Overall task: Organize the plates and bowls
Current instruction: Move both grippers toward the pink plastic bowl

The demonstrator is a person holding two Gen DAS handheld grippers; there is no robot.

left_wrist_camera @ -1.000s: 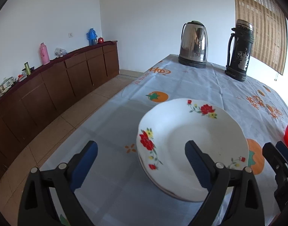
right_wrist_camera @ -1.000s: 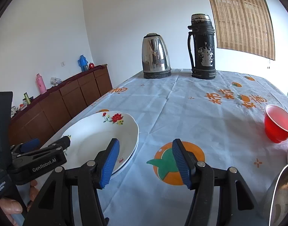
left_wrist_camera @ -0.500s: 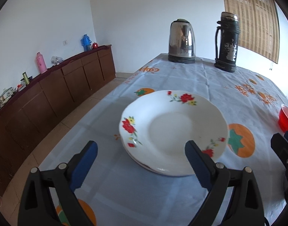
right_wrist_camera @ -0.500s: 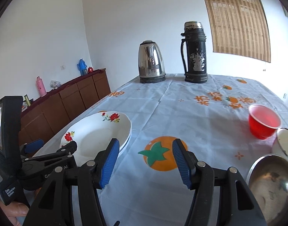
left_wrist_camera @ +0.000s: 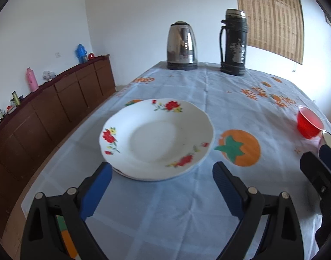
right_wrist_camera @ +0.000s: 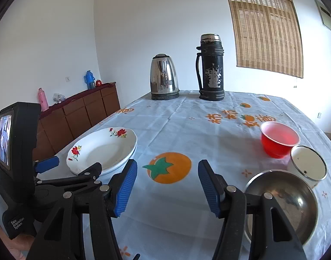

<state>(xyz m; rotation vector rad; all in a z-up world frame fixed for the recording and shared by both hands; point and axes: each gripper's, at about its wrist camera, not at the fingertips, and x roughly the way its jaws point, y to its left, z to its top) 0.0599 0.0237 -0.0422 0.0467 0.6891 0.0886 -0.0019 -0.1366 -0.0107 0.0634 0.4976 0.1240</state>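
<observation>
Your left gripper jaws wide apart, empty; floral plates stacked just ahead, near rim between your pads, stack close to table's left edge; your right gripper likewise spread, holding nothing; steel bowl just beside its right finger, white enamel cup and red bowl beyond; bowls likely your right hand's job; open cloth between groups; kettle, flask well clear at far end.

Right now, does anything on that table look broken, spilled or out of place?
Nothing spilled or broken. The black thermos has badly worn, flaking paint. The flowered plates sit stacked neatly, while the red bowl, white enamel cup and steel bowl remain unstacked.
</observation>
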